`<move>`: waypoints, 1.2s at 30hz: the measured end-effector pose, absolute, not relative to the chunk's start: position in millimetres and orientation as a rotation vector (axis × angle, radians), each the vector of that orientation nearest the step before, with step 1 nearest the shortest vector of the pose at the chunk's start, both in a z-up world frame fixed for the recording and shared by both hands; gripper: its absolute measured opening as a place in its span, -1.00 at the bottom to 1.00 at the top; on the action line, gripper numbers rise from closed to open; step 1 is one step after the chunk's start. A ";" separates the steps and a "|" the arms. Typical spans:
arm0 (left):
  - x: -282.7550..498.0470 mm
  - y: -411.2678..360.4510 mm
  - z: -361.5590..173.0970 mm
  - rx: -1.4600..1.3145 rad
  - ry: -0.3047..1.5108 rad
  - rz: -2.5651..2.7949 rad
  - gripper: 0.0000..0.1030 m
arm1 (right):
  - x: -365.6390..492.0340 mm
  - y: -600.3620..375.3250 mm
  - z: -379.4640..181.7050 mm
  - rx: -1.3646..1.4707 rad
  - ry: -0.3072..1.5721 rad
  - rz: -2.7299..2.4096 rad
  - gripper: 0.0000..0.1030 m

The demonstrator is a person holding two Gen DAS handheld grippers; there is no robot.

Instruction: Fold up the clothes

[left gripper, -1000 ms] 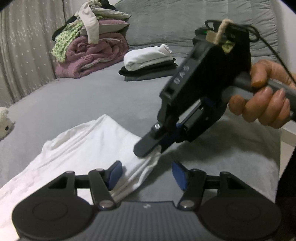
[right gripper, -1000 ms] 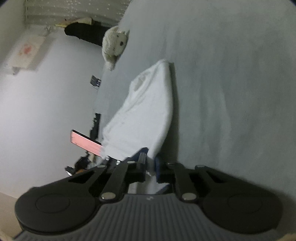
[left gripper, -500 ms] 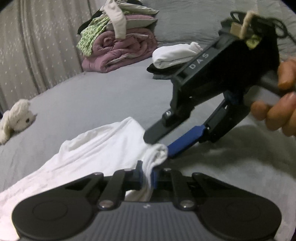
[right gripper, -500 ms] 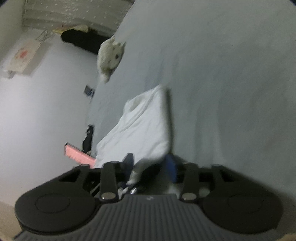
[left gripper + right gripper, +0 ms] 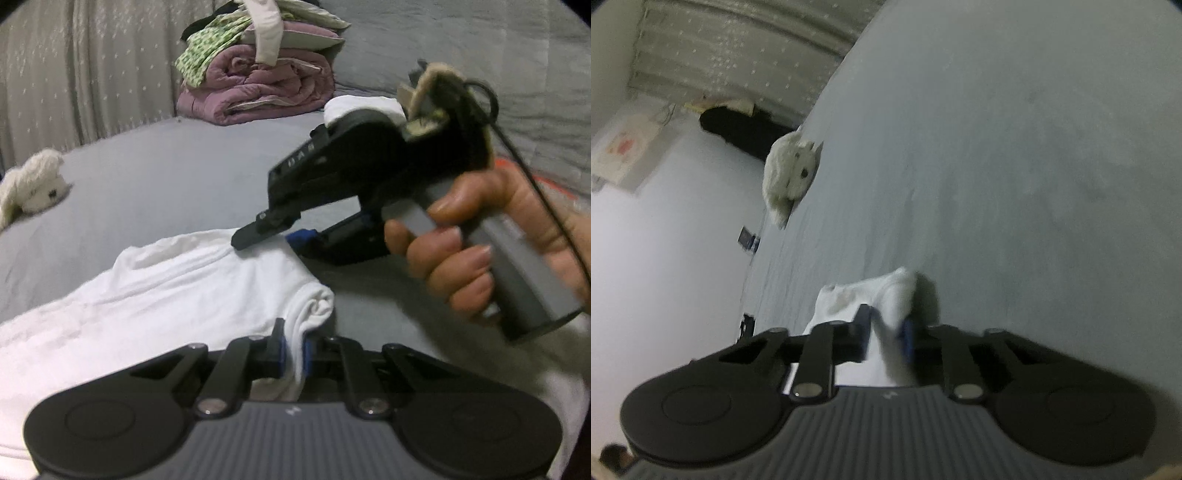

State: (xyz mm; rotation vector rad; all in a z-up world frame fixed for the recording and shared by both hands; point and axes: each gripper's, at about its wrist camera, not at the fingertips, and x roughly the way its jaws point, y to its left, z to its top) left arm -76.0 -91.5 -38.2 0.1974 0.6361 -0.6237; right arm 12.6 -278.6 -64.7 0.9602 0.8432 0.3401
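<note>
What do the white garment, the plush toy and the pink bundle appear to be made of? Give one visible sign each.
White garment: soft matte knit, probably cotton; it bunches and creases.
Plush toy: shaggy synthetic-looking pile.
Pink bundle: puffy quilted fabric, likely a padded blanket; stitched, rolled folds.

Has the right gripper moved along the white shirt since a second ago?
Yes. The right gripper left the corner the left gripper now clamps and shifted up the white shirt, toward the pink blanket.

Black gripper [image 5: 293, 350] bodies (blue-padded jaws), grey handles
</note>
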 end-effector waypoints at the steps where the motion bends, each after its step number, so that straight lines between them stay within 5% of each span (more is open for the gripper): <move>1: -73.9 -89.0 -37.6 0.176 0.647 -0.626 -0.84 | 12.3 -278.2 -63.3 0.954 0.839 0.333 -0.80; 36: -101.2 -105.6 -11.5 -0.140 0.639 -0.696 -0.87 | -22.7 -300.2 -19.7 0.920 0.741 0.153 -0.83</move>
